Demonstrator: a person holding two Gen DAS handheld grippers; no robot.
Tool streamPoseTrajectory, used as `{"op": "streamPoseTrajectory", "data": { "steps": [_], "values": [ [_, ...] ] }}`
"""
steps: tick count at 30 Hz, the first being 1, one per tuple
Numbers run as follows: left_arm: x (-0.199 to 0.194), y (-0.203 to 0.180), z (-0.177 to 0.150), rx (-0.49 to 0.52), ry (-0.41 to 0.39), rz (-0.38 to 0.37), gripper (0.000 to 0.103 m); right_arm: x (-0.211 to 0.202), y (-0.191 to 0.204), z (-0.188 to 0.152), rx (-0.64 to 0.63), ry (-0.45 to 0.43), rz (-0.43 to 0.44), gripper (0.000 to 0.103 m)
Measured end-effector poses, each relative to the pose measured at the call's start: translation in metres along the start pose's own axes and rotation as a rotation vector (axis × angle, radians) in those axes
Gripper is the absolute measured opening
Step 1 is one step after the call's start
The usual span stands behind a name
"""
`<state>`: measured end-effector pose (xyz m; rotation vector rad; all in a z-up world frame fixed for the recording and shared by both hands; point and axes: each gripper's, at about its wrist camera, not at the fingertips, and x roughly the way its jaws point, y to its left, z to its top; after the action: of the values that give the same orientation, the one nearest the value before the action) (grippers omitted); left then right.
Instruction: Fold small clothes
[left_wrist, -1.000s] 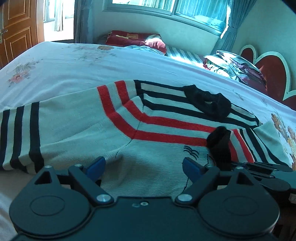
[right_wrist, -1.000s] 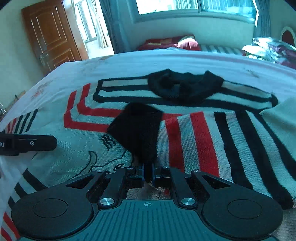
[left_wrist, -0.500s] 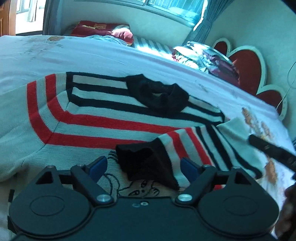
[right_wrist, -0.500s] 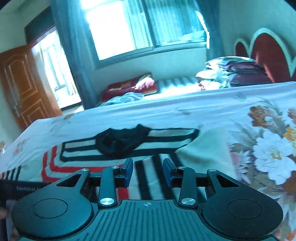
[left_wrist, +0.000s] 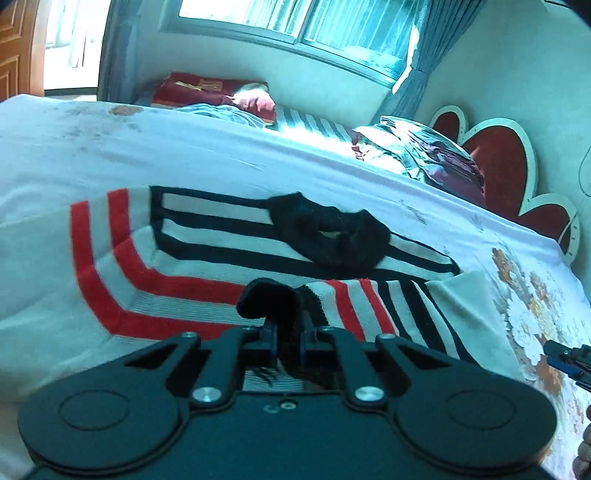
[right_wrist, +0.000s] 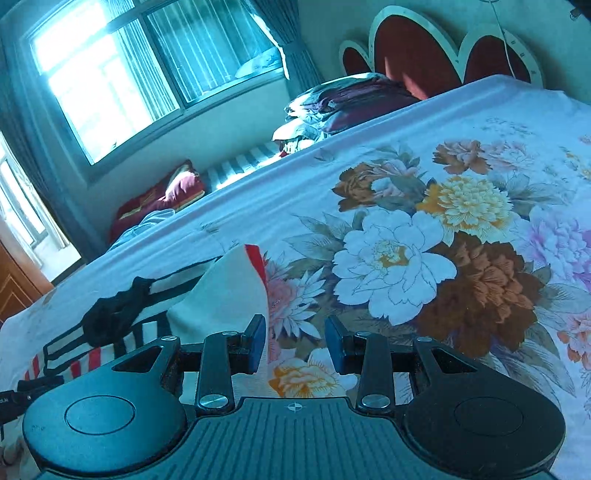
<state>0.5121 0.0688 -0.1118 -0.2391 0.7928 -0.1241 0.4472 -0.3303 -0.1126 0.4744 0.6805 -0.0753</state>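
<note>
Fingers of the left gripper (left_wrist: 289, 341) are pressed together on the black cuff (left_wrist: 271, 299) of a sleeve, low in the middle of the left wrist view. That sleeve (left_wrist: 373, 306) runs off to the right, lying folded across the sweater (left_wrist: 155, 266), and its stripes go across it. The sweater lies flat on the bed sheet (left_wrist: 110, 155), spread wide from left to right, with its black collar (left_wrist: 332, 236) just above the cuff.

Fingers of the right gripper (right_wrist: 295, 343) are spread apart with nothing between them. They sit over the flowers on the sheet, and the sweater's pale edge (right_wrist: 229, 295) is just to their left, maybe touching the left finger; that part is hard to see.

So the left gripper is the nearer one for the next fold. The sweater is a soft, thick knit, red, black and cream, and it bends and bunches easily.
</note>
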Motion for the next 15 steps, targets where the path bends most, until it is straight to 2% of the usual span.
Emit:
{"op": "streamPoseTrajectory", "data": {
  "steps": [4,6,7,8,10,12,13,15],
  "values": [
    [0.014,0.020,-0.008,-0.033,0.064,0.025,0.009,0.014,0.008,-0.011,-0.043,0.075,0.061,0.037],
    [0.018,0.020,-0.012,-0.033,0.075,0.026,0.013,0.023,0.011,-0.016,-0.064,0.106,0.067,0.037],
    [0.016,0.020,-0.013,-0.038,0.064,0.033,0.028,0.024,0.012,-0.016,-0.069,0.104,0.073,0.037],
    [0.013,0.020,-0.013,-0.038,0.048,0.048,0.050,0.025,0.012,-0.014,-0.070,0.097,0.080,0.037],
    [0.010,0.017,-0.013,-0.008,0.007,0.078,0.074,0.033,0.010,-0.001,-0.055,0.080,0.098,0.037],
    [0.015,0.019,-0.011,0.000,0.021,0.087,0.064,0.045,0.010,0.015,-0.028,0.067,0.131,0.037],
    [0.019,0.021,-0.009,-0.013,0.031,0.086,0.057,0.054,0.010,0.023,-0.022,0.062,0.150,0.037],
    [0.026,0.027,-0.005,-0.045,0.033,0.078,0.049,0.079,0.009,0.039,-0.001,0.077,0.188,0.037]
  ]
}}
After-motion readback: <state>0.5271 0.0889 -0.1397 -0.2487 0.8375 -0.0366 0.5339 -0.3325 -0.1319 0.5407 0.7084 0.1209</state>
